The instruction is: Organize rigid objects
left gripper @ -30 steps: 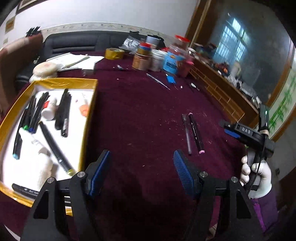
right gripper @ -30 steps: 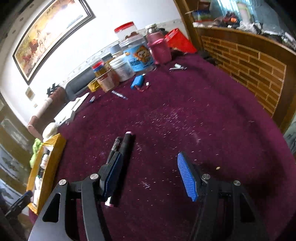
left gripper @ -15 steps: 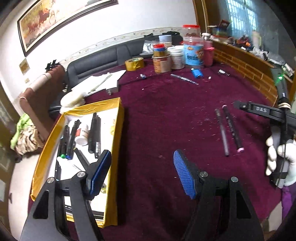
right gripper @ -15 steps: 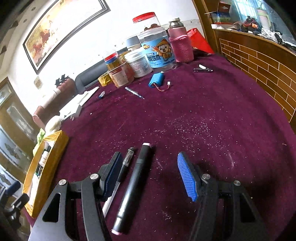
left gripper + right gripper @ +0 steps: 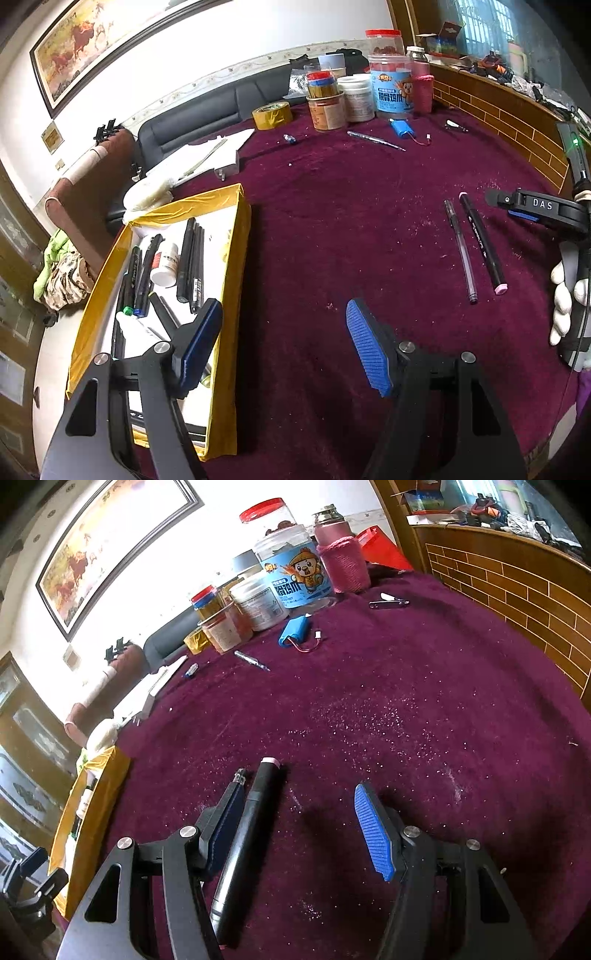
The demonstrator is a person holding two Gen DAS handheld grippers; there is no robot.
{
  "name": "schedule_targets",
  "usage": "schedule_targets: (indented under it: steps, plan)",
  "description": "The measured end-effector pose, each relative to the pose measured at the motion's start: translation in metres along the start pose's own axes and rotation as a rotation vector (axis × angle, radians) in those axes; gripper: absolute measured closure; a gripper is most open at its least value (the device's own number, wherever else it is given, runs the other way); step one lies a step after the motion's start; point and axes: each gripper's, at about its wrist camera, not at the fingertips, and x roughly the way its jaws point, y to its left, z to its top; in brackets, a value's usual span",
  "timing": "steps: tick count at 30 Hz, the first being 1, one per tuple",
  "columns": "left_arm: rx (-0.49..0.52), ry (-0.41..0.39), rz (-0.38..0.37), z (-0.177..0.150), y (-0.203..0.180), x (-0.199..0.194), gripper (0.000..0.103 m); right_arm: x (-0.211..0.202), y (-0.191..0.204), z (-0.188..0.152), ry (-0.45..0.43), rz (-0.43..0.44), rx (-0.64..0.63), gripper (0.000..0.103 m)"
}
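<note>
A black marker with pink ends [image 5: 482, 243] and a thin clear-barrelled pen [image 5: 460, 251] lie side by side on the purple cloth at the right. A yellow tray [image 5: 232, 258] at the left holds several pens, markers and a small white bottle [image 5: 165, 264]. My left gripper [image 5: 284, 343] is open and empty, over the cloth beside the tray's right wall. My right gripper [image 5: 299, 827] is open, low over the cloth. The marker [image 5: 251, 830] lies between its jaws next to the left pad; the thin pen [image 5: 239, 776] is mostly hidden behind that pad.
Jars and tins [image 5: 388, 92], a yellow tape roll [image 5: 272, 114], a blue battery pack [image 5: 295, 629], a small metal pen [image 5: 252, 661] and a nail clipper [image 5: 388, 602] sit at the cloth's far side. White papers [image 5: 207, 155] lie far left. A brick-pattern wooden ledge [image 5: 517, 602] borders the right.
My right gripper has moved forward and lower, so the black marker now lies between its jaws. My left gripper has pulled back and risen, showing more of the tray and room.
</note>
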Motion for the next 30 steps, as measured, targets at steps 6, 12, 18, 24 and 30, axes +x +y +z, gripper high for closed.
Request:
schedule_targets:
  steps: [6, 12, 18, 24, 30]
  plan:
    - [-0.007, 0.017, -0.012, -0.003, 0.002, 0.006, 0.034, 0.004, -0.003, 0.000, 0.020, -0.009, 0.009, 0.046]
    - [-0.014, 0.031, -0.027, -0.004, 0.003, 0.011, 0.034, 0.005, -0.005, -0.001, 0.027, -0.013, 0.022, 0.046]
    - [-0.023, 0.038, -0.045, -0.007, 0.003, 0.013, 0.034, 0.006, -0.003, -0.001, 0.027, -0.016, 0.012, 0.043]
    - [-0.182, -0.300, -0.059, -0.010, 0.033, -0.046, 0.031, 0.007, 0.000, -0.002, 0.028, -0.028, -0.008, 0.041]
    - [-0.283, -0.539, -0.185, -0.011, 0.077, -0.099, 0.000, -0.018, 0.022, -0.005, -0.100, -0.065, -0.106, 0.041]
